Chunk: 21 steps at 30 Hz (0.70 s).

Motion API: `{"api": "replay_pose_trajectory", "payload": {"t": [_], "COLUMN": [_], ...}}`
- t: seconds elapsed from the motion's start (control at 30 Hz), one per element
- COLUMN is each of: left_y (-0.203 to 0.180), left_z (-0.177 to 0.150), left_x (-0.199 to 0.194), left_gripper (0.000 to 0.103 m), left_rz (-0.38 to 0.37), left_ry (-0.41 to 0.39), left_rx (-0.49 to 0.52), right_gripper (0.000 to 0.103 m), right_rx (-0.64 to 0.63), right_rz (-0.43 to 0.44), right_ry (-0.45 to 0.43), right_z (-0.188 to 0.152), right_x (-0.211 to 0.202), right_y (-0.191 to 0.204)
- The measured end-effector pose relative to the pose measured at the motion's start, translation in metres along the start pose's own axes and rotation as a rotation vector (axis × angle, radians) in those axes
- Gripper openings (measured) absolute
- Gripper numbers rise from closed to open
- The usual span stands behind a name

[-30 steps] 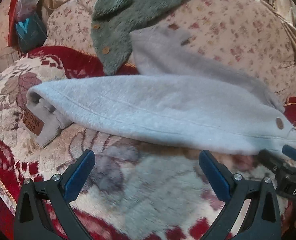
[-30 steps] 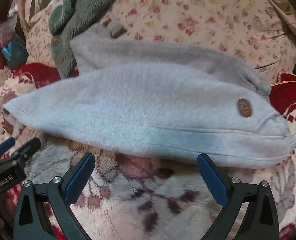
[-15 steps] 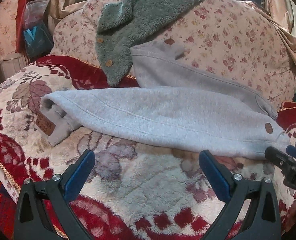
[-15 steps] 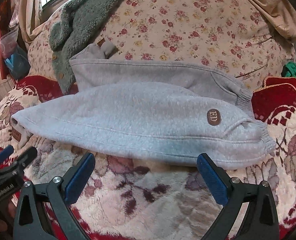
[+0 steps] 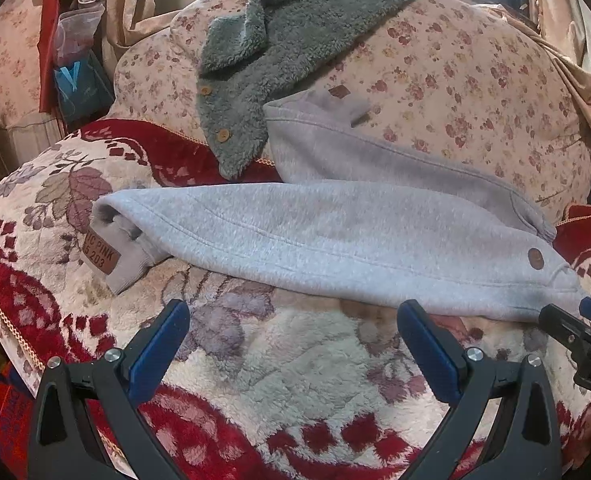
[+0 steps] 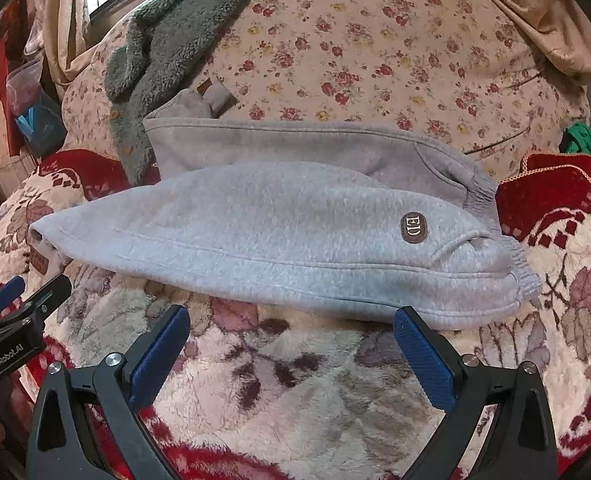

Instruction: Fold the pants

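Two grippers sit low in front of you, and neither is grasping anything: the left gripper (image 5: 293,336) has its jaws spread wide over the plush blanket (image 5: 295,368), and the right gripper (image 6: 291,340) is released just the same, its blue pads (image 6: 159,354) apart with only blanket between them.

The grey pants (image 6: 279,232) lie folded lengthwise across the sofa seat, one leg stacked over the other, running left to right just beyond your jaws. The upper layer leans against the floral backrest (image 6: 375,48). The elastic waistband (image 6: 523,276) points to your right, close to the right gripper's far pad, and a round brown patch (image 6: 413,229) sits just short of it. The leg cuffs point left; in the left wrist view the lower cuff (image 5: 127,264) sticks out from under the top layer and carries a brown label (image 5: 101,254).

A grey-green fleece jacket (image 5: 295,40) hangs over the backrest, its lower corner resting beside the pants' upper leg end.
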<state>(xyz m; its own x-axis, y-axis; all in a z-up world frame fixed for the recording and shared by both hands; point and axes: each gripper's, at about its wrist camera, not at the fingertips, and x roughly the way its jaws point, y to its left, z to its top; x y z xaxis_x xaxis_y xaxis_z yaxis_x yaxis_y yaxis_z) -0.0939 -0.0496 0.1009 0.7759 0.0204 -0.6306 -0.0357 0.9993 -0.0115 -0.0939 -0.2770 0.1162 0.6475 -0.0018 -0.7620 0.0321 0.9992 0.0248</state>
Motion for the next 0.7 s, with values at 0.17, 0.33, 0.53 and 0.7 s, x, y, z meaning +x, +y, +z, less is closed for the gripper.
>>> {"api": "replay_pose_trajectory", "payload": {"t": [0.17, 0.33, 0.53, 0.7], "left_y": [0.005, 0.008, 0.016, 0.039], "left_z": [0.004, 0.005, 0.004, 0.005], "left_x": [-0.002, -0.003, 0.001, 0.01], "left_gripper": [0.103, 0.103, 0.103, 0.103], "left_rz": [-0.024, -0.016, -0.012, -0.016], "left_ry": [0.04, 0.042, 0.056, 0.087], "left_rx": [-0.049, -0.056, -0.065, -0.11], "right_gripper": [0.103, 0.103, 0.103, 0.103], "right_rx": [-0.001, -0.011, -0.017, -0.024], "right_rz": [-0.002, -0.001, -0.009, -0.012], "right_ry": [0.01, 0.011, 0.025, 0.041], "right_z": [-0.003, -0.004, -0.002, -0.001], "right_x": [0.0, 0.0, 0.004, 0.01], "right_y": [0.0, 0.002, 0.003, -0.001]}}
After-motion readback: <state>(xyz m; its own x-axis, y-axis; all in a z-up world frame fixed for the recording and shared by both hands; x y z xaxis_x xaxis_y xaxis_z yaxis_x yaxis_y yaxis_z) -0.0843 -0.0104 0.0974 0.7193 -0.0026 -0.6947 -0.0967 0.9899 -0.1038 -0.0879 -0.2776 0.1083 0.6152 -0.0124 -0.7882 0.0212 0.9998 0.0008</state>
